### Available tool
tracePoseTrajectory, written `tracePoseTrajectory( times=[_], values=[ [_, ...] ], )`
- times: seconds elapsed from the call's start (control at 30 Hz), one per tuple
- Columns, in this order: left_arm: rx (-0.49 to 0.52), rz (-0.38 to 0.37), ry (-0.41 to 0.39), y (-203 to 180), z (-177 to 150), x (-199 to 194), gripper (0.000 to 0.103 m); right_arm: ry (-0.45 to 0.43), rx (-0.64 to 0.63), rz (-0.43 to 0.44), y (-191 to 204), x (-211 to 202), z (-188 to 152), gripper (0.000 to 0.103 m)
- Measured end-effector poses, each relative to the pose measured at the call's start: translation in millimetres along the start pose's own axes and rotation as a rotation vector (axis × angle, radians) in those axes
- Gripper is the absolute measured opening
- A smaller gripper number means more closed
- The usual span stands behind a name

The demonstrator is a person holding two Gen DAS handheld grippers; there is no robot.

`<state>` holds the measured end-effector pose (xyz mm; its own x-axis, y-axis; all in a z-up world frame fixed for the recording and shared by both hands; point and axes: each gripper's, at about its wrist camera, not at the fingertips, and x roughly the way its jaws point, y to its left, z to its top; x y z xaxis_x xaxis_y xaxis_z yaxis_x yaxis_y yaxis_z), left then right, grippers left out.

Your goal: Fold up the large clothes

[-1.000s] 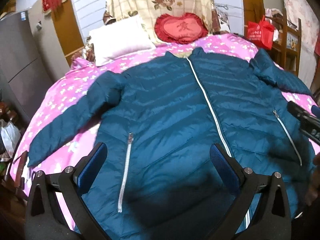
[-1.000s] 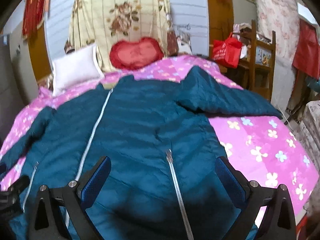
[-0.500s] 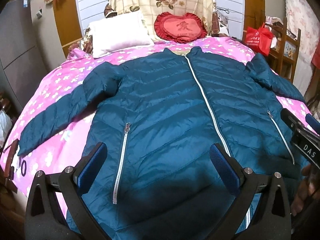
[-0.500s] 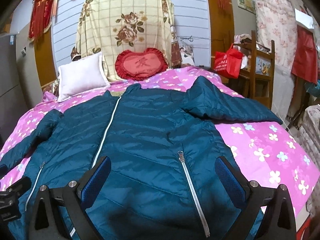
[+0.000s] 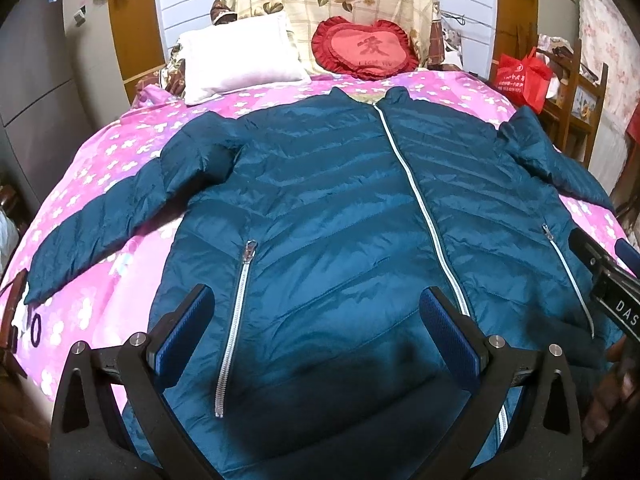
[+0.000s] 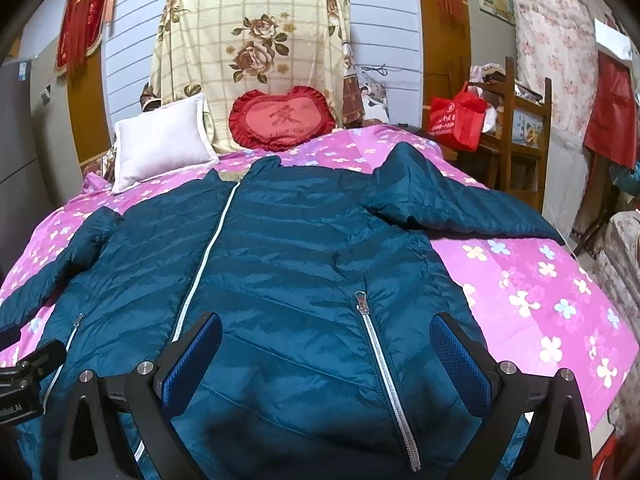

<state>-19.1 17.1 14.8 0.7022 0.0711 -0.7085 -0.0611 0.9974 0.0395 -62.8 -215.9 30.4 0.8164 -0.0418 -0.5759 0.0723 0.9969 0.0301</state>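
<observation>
Pink flowered bed (image 5: 120,168) carries the teal jacket (image 5: 328,216), spread flat, front up, zipped. Left gripper (image 5: 316,332) and right gripper (image 6: 326,354) hover over the hem, fingers apart, empty. Risk: slippery padded fabric may slide out of the fold.

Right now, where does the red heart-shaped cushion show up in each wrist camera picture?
Left wrist view: red heart cushion sits top centre, just right of the white pillow, beyond the jacket's collar.
Right wrist view: red heart cushion sits upper middle, left of centre.
Shared landmark: the teal jacket's main zipper runs up toward it.
</observation>
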Motion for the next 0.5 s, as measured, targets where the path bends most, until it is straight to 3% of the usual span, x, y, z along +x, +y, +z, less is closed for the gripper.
tracePoseTrajectory(
  times=[0.5],
  values=[
    [-0.008, 0.001, 0.021, 0, -2, 11, 0.103, -0.004, -0.032, 0.014, 10, -1, -2, 0.103]
  ],
)
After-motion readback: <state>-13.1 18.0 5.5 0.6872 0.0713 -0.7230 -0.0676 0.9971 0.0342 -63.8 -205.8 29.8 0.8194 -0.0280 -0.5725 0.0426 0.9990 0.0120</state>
